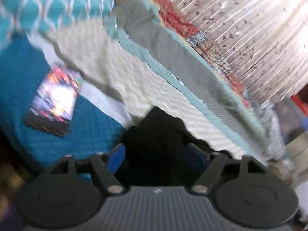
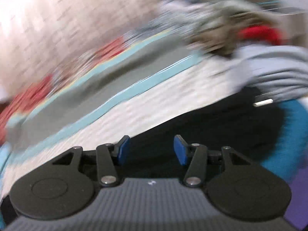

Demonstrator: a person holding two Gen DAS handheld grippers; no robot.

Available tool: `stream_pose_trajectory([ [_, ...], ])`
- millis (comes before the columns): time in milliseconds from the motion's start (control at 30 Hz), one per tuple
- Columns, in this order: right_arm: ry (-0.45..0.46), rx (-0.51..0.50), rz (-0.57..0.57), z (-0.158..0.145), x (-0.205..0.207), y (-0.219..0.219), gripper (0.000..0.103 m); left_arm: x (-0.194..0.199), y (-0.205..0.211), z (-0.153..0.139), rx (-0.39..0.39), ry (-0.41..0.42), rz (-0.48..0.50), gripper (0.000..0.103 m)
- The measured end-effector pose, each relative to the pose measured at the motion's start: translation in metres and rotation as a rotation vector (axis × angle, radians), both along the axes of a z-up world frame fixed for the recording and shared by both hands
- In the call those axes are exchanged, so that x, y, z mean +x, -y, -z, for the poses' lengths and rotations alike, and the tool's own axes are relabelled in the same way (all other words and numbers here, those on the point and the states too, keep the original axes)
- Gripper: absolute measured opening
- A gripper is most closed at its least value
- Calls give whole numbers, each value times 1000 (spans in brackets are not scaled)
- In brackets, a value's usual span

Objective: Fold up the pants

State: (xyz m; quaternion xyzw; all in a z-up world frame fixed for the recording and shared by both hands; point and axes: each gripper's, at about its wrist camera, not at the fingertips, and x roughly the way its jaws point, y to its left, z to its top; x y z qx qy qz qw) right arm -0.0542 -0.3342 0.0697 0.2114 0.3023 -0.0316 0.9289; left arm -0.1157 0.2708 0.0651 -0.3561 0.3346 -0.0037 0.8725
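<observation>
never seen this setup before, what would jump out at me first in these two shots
In the left wrist view, black pants bunch up between the fingers of the left gripper, with a shiny, colourful packet lying on the blue bedspread to the left. In the right wrist view, the right gripper stands open, its blue pads apart over the same dark cloth. A red bundle sits at the upper right.

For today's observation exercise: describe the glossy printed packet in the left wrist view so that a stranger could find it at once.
Start at the blue quilted cover filling the left of the left wrist view. On it, just left of the cream textured blanket, lies the packet. It is flat, dark-edged and glossy with bright multicoloured print, the only stiff rectangular thing among soft fabrics.
</observation>
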Motion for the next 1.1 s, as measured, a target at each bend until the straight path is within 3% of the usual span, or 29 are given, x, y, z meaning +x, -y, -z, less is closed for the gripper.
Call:
stream_pose_trajectory([
  [67,-33,24,-177,4,20,-47,54,7,5,8,-52,-4,31,77],
  [200,-39,-14,-593,-7,51,-156,54,5,7,13,-19,26,47,78],
  [233,-30,-40,-705,-10,55,-184,58,2,4,13,-26,34,41,78],
  [333,63,-184,-1005,-20,55,-268,84,-7,-15,15,-52,41,-12,78],
  [500,152,-379,-1311,-8,50,-372,89,-22,-39,10,-66,65,-77,78],
  [600,114,-439,-1375,5,52,-404,89,-25,-45,13,-68,53,-83,78],
  [700,71,-514,-1407,24,31,-403,85,-23,-48,21,-88,40,-78,78],
  [733,61,-549,-1396,25,25,-397,55,-22,-48,23,-96,38,-75,78],
  [767,41,-561,-1393,26,26,-395,15,-22,-48,25,-104,38,-70,78],
  [800,15,-547,-1381,23,30,-388,12,-21,-48,26,-113,40,-63,78],
  [867,48,-527,-1327,14,36,-379,12,-18,-47,27,-136,47,-45,78],
  [967,187,-596,-1228,-8,36,-371,12,-15,-41,25,-177,79,-12,78],
  [1100,434,-791,-1141,-12,19,-371,12,-9,-31,24,-293,120,49,84],
])
